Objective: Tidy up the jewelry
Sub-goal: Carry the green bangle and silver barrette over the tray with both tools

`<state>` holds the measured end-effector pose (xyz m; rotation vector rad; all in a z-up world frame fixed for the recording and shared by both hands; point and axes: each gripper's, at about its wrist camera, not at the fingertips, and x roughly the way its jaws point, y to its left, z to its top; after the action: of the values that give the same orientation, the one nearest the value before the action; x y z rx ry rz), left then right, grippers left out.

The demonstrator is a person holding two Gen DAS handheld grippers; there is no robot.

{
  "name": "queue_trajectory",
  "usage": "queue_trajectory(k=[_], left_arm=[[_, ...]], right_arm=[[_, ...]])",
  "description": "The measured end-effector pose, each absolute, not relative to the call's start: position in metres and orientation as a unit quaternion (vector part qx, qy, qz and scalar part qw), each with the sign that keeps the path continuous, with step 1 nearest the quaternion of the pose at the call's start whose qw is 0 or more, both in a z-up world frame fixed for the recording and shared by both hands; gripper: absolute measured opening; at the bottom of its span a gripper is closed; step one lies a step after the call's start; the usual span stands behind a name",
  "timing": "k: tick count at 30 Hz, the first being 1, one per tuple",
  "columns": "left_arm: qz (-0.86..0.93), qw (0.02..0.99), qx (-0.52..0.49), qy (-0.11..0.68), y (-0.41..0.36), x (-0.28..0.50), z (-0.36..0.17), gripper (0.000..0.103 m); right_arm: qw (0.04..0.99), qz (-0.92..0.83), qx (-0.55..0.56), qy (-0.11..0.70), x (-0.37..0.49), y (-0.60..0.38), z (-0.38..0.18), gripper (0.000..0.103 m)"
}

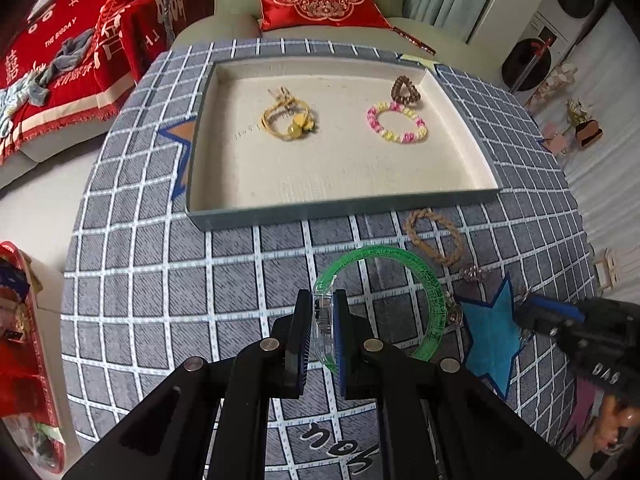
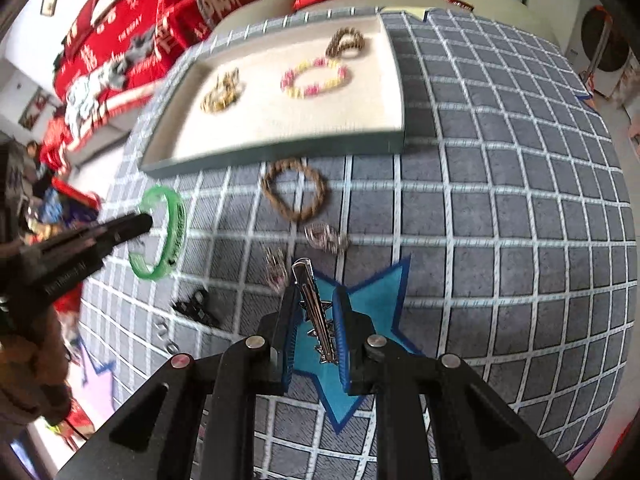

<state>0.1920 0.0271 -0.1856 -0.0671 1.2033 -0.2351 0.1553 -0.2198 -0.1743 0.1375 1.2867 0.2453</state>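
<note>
Left gripper: I have it pinching the green bangle, lifted near the tray's front edge.
Right gripper: my pads clamp a silver hair clip over the blue star patch.
Tray: holds three bracelets toward its far edge.
Braided bracelet: on the tablecloth, just beside the tray's front edge.

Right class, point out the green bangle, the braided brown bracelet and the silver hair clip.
green bangle (image 1: 434, 300): left wrist view, right side of its arc.
braided brown bracelet (image 2: 276, 194): right wrist view, left braid.
silver hair clip (image 2: 316, 312): right wrist view, mid-bar.
</note>
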Motion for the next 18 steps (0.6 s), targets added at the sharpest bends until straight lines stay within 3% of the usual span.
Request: queue_trajectory(k=[9, 18], left_arm=[[-0.098, 0.833, -0.040, 0.543, 0.037, 0.221, -0.168, 0.025], [-0.085, 0.841, -0.058, 0.531, 0.041, 0.263, -0.163, 0.025]], right_arm=[[0.814, 0.119, 0.089, 0.562, 0.197, -0.212, -0.141, 0.019], [0.820, 0.112, 0.106, 0.552, 0.243, -0.206, -0.142, 0.019]])
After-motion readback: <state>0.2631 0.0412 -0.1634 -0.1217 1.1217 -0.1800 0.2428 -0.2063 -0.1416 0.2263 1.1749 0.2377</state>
